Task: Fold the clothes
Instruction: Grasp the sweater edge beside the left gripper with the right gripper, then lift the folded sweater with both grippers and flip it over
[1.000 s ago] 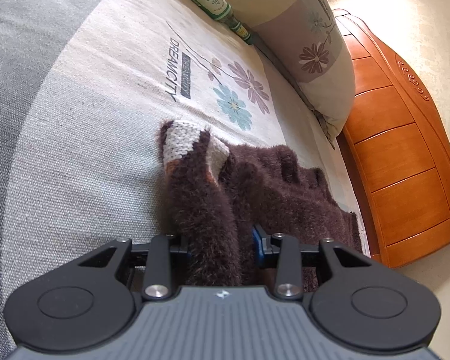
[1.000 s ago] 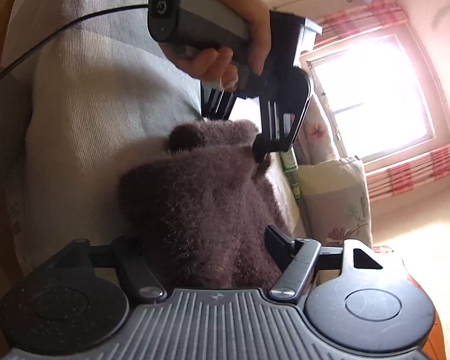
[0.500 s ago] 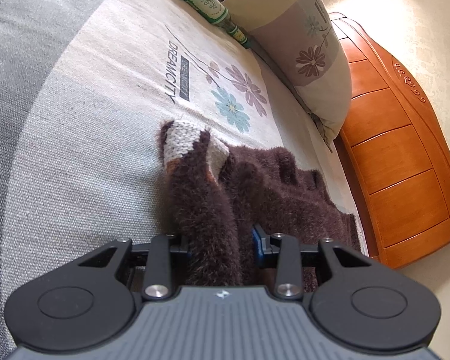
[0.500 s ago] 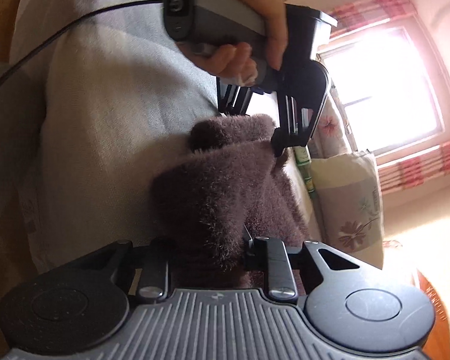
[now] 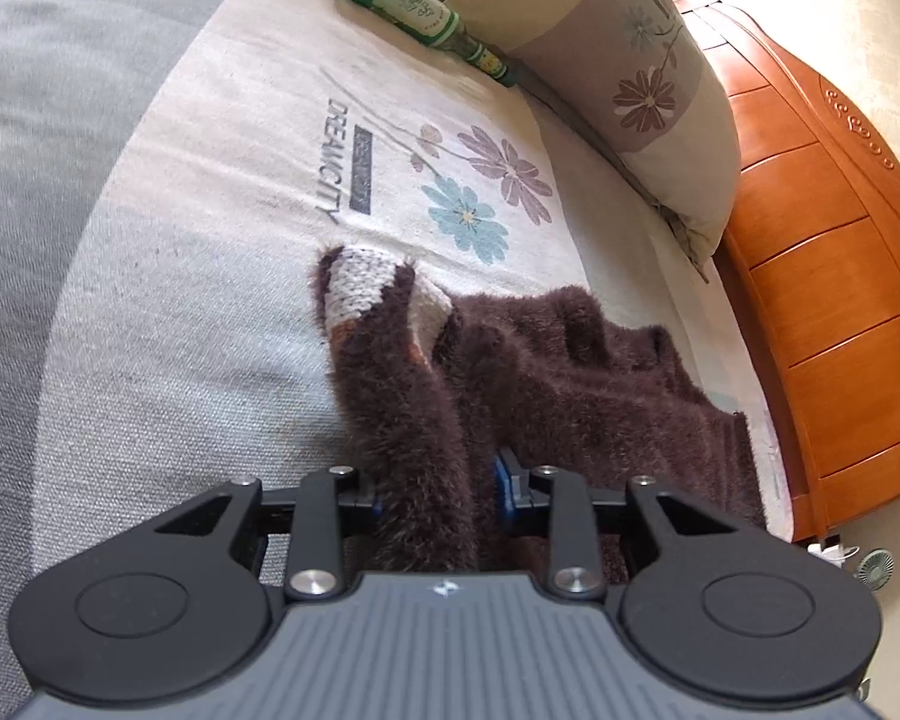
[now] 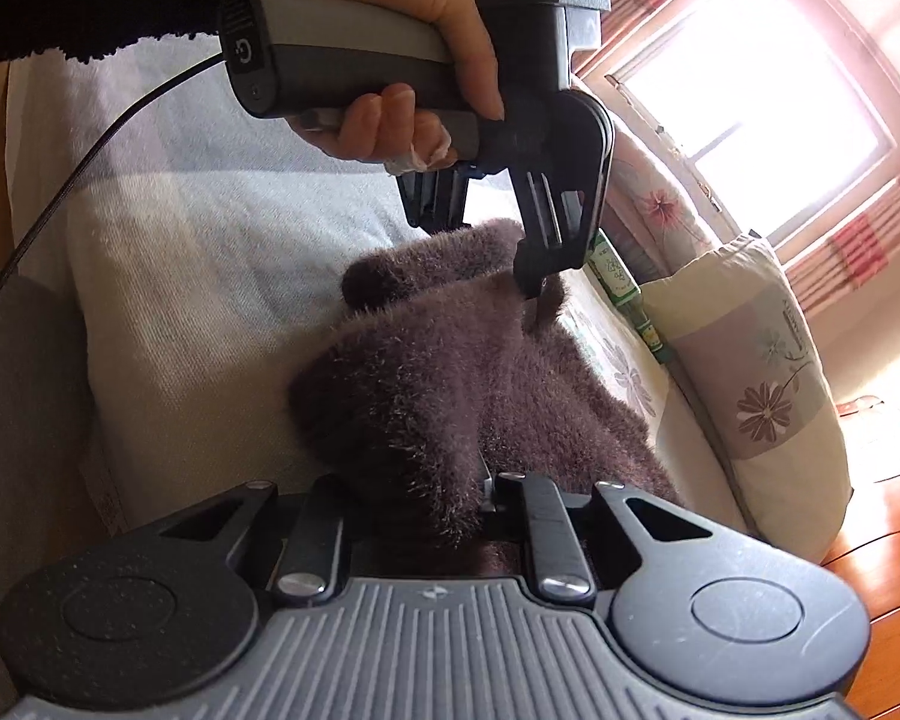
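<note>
A fuzzy dark-brown sweater (image 5: 546,372) lay bunched on a bed (image 5: 198,276) covered with a pale sheet printed with flowers and the word DREAMCITY. One sleeve ran up toward the left wrist camera, its cream-and-orange knitted cuff (image 5: 360,288) resting on the sheet beyond.

The left tongs (image 5: 435,495) were closing on that sleeve, the blue-edged pads pressed against the pile on either side (the fabric filled the gap entirely). In the right wrist view the same tongs (image 6: 534,294) appeared from outside, gripped by a hand (image 6: 408,60) in a black sleeve, with a cable trailing off to the left; their tips pinched a raised fold of the sweater (image 6: 450,372).

The right tongs (image 6: 426,504) were drawn nearly together on another thick fold of the sweater, which bulged up over the fingers (image 6: 549,534) and hid the pads themselves. The garment hung lifted between the two grips, its lower part draped on the bed.

At the head of the bed, a green glass bottle (image 5: 420,12) lay on its side, its neck just beside a flowered pillow (image 5: 630,78). An orange wooden headboard (image 5: 828,312) stood behind the pillow, and a bright window with red checked curtains (image 6: 756,114) showed in the right wrist view.
</note>
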A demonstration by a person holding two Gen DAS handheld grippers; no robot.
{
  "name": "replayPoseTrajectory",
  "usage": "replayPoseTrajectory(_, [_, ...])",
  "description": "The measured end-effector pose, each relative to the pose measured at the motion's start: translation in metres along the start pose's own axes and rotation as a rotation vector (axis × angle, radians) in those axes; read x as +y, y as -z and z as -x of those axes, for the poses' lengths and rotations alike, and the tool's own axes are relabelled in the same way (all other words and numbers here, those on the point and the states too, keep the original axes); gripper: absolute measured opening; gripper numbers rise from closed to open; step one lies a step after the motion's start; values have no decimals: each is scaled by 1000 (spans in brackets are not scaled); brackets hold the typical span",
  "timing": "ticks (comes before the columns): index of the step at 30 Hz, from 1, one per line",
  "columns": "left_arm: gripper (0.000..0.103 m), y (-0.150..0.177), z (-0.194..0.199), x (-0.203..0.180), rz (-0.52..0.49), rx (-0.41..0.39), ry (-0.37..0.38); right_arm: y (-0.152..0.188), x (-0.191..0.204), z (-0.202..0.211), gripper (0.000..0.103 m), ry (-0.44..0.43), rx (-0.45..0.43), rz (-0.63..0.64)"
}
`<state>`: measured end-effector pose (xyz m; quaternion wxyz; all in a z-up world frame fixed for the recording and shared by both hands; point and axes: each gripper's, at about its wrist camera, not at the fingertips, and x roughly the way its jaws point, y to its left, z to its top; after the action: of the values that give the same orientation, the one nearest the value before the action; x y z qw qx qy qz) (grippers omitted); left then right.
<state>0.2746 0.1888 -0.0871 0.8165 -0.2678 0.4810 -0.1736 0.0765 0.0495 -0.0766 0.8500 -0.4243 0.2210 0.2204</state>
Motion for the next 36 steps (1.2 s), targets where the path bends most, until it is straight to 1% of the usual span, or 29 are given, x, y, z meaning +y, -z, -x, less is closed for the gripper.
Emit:
replayPoseTrajectory(8, [30, -7, 6, -34, -53, 11, -96, 4, -34, 11, 20, -49, -51, -153])
replayPoseTrajectory(15, [30, -10, 12, -65, -106, 11, -168, 11, -48, 19, 20, -67, -93, -233])
replayPoseTrajectory(19, [30, -13, 17, -90, -143, 3, -208, 17, -61, 26, 19, -75, -128, -293])
replayPoseTrajectory(24, [29, -22, 23, -131, -211, -16, -257, 28, -85, 35, 19, -69, -176, -378])
replayPoseTrajectory(31, [28, -30, 31, -206, -331, -50, -327, 49, -115, 55, 19, -33, -242, -483])
replayPoseTrajectory(36, [28, -28, 26, -261, -416, -68, -380, 70, -138, 72, 19, -3, -278, -565])
